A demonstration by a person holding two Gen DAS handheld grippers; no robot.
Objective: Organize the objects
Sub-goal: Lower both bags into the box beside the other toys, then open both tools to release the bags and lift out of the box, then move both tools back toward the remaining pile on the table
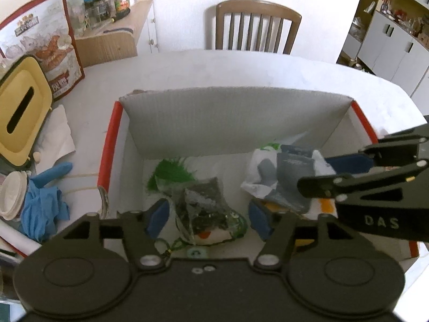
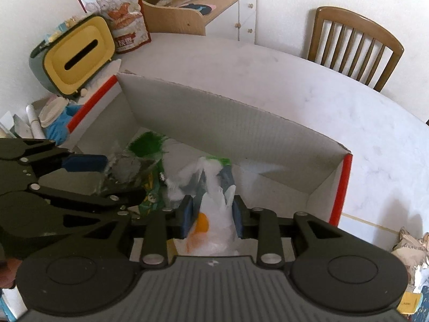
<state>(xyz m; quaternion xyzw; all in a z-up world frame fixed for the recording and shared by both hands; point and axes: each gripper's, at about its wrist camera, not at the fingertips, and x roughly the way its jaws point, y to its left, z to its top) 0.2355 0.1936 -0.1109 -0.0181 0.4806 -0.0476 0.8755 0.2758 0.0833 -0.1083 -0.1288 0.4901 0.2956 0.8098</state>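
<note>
A cardboard box point(image 1: 214, 115) with red edges stands on the white table; it also shows in the right wrist view point(image 2: 241, 139). Inside lie crumpled packets. My left gripper point(image 1: 209, 218) is open, its blue pads either side of a green and silver foil packet point(image 1: 209, 209) in the box. My right gripper point(image 2: 213, 216) is shut on a white plastic bag with an orange mark point(image 2: 211, 220) and holds it inside the box. The right gripper point(image 1: 346, 171) reaches in from the right in the left wrist view, over the white and grey bag point(image 1: 281, 174).
A yellow tissue box point(image 1: 21, 110), a printed red pouch point(image 1: 45, 43), blue gloves point(image 1: 43, 206) and paper cups point(image 1: 10, 196) crowd the table's left. A wooden chair point(image 1: 254, 24) stands behind the table. A side cabinet point(image 2: 214, 8) holds jars.
</note>
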